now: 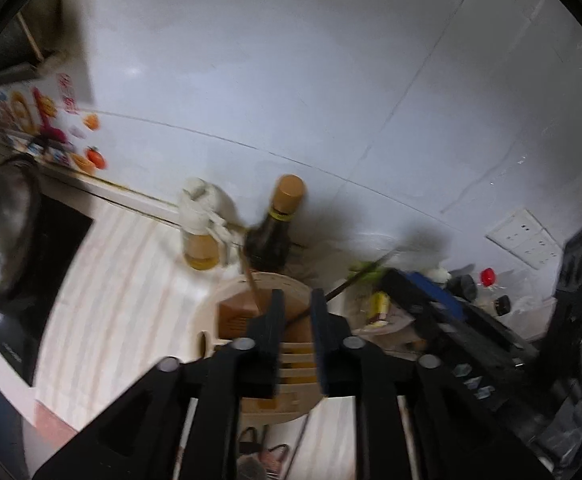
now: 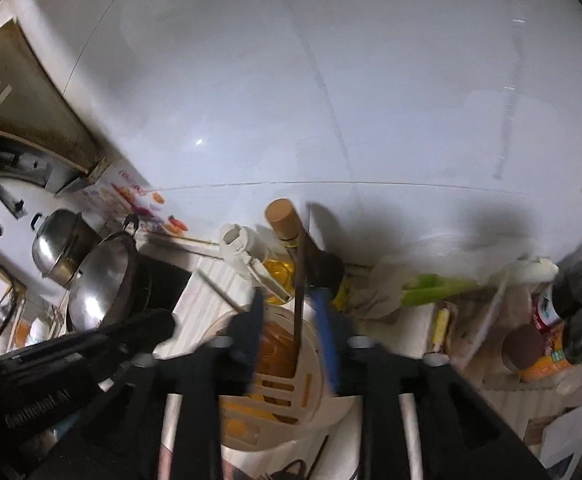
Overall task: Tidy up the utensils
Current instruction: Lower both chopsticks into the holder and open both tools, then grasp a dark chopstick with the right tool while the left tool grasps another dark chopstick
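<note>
Two thin chopsticks, one brown (image 1: pixel 253 286), one dark (image 2: pixel 298 304), stand loose between part-open grippers (image 1: pixel 296 312) (image 2: pixel 289 312).

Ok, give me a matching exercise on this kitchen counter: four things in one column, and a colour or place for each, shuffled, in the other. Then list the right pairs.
Things:
1. dark sauce bottle
2. oil bottle
3. green onions
4. wok

Descriptions:
A. lying on the counter, to the right of the bottles
B. white flip-top lid
C. under a shiny steel lid, at the far left
D. tan cap

Pairs: 1-D, 2-B, 3-A, 4-C.
</note>
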A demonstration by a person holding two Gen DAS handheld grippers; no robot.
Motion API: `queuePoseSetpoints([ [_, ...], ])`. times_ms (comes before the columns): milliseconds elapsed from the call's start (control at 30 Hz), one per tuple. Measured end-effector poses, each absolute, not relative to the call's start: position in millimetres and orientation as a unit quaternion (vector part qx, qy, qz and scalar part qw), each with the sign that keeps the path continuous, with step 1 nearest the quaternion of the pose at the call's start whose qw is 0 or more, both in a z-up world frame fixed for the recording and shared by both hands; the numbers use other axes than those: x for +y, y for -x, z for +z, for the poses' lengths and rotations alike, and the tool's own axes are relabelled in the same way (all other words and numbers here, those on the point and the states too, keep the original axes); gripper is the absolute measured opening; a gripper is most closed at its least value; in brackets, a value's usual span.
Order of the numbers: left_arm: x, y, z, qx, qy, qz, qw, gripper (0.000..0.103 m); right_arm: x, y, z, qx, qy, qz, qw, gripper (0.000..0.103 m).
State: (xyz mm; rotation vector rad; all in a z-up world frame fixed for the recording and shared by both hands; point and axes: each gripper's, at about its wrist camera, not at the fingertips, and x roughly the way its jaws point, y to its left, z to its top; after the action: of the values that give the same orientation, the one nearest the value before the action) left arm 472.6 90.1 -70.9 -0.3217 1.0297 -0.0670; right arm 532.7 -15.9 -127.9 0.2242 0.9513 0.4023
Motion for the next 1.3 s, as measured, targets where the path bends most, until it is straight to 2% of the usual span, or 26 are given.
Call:
queuePoseSetpoints([
  [33, 93, -469, -68, 0.484, 0.150, -0.023, 0.862, 0.048, -20, -530, -127, 0.453, -0.112, 0.187, 0.864, 0.040],
  [67, 97, -464, -66, 0.474, 0.148, -0.013, 0.868, 0.073, -26, -527, -125, 0.452, -0.118, 0.184, 0.865, 0.041],
  [100, 101, -458, -64, 0.463, 0.147, 0.000, 0.874, 0.081, -33, -522, -124, 0.451, -0.124, 0.176, 0.866, 0.046],
  [167, 107, -446, -62, 0.443, 0.143, 0.016, 0.885, 0.082, -47, -512, -121, 0.447, -0.128, 0.161, 0.871, 0.054],
  [233, 113, -433, -67, 0.429, 0.137, 0.031, 0.892, 0.090, -59, -500, -120, 0.444, -0.128, 0.140, 0.876, 0.066],
  [267, 115, -426, -71, 0.424, 0.135, 0.039, 0.895, 0.102, -65, -494, -121, 0.444, -0.129, 0.132, 0.877, 0.069],
  [333, 117, -416, -83, 0.420, 0.131, 0.049, 0.897, 0.103, -76, -482, -125, 0.448, -0.128, 0.115, 0.877, 0.081],
  [433, 117, -401, -105, 0.430, 0.118, 0.064, 0.893, 0.103, -91, -464, -142, 0.457, -0.137, 0.102, 0.873, 0.093],
  [500, 116, -392, -123, 0.443, 0.114, 0.068, 0.887, 0.103, -99, -454, -160, 0.467, -0.144, 0.092, 0.868, 0.097],
  [700, 97, -380, -191, 0.494, 0.081, 0.079, 0.862, 0.103, -96, -438, -237, 0.534, -0.137, 0.083, 0.830, 0.096],
  [767, 90, -376, -216, 0.512, 0.059, 0.090, 0.852, 0.103, -88, -438, -275, 0.573, -0.131, 0.084, 0.805, 0.088],
  [833, 83, -375, -246, 0.538, 0.037, 0.098, 0.836, 0.103, -80, -440, -307, 0.603, -0.120, 0.081, 0.785, 0.070],
  [967, 78, -370, -296, 0.586, 0.011, 0.117, 0.802, 0.103, -63, -444, -370, 0.650, -0.102, 0.061, 0.750, 0.055],
  [1033, 79, -369, -314, 0.602, 0.006, 0.119, 0.789, 0.102, -55, -446, -389, 0.662, -0.095, 0.054, 0.741, 0.043],
  [1100, 79, -366, -327, 0.614, 0.004, 0.118, 0.781, 0.102, -48, -444, -401, 0.668, -0.081, 0.052, 0.738, 0.035],
  [1133, 78, -366, -331, 0.618, 0.008, 0.111, 0.778, 0.101, -45, -443, -402, 0.667, -0.069, 0.051, 0.740, 0.025],
  [1167, 75, -365, -335, 0.622, 0.013, 0.101, 0.776, 0.100, -40, -442, -401, 0.660, -0.052, 0.051, 0.748, 0.017],
  [1233, 66, -363, -339, 0.630, 0.019, 0.076, 0.773, 0.088, -38, -439, -403, 0.663, -0.030, 0.052, 0.746, 0.006],
  [1267, 60, -363, -341, 0.633, 0.017, 0.067, 0.771, 0.080, -39, -436, -403, 0.664, -0.022, 0.055, 0.746, 0.006],
  [1300, 51, -364, -343, 0.636, 0.016, 0.051, 0.770, 0.078, -39, -434, -404, 0.666, -0.014, 0.057, 0.743, 0.006],
])
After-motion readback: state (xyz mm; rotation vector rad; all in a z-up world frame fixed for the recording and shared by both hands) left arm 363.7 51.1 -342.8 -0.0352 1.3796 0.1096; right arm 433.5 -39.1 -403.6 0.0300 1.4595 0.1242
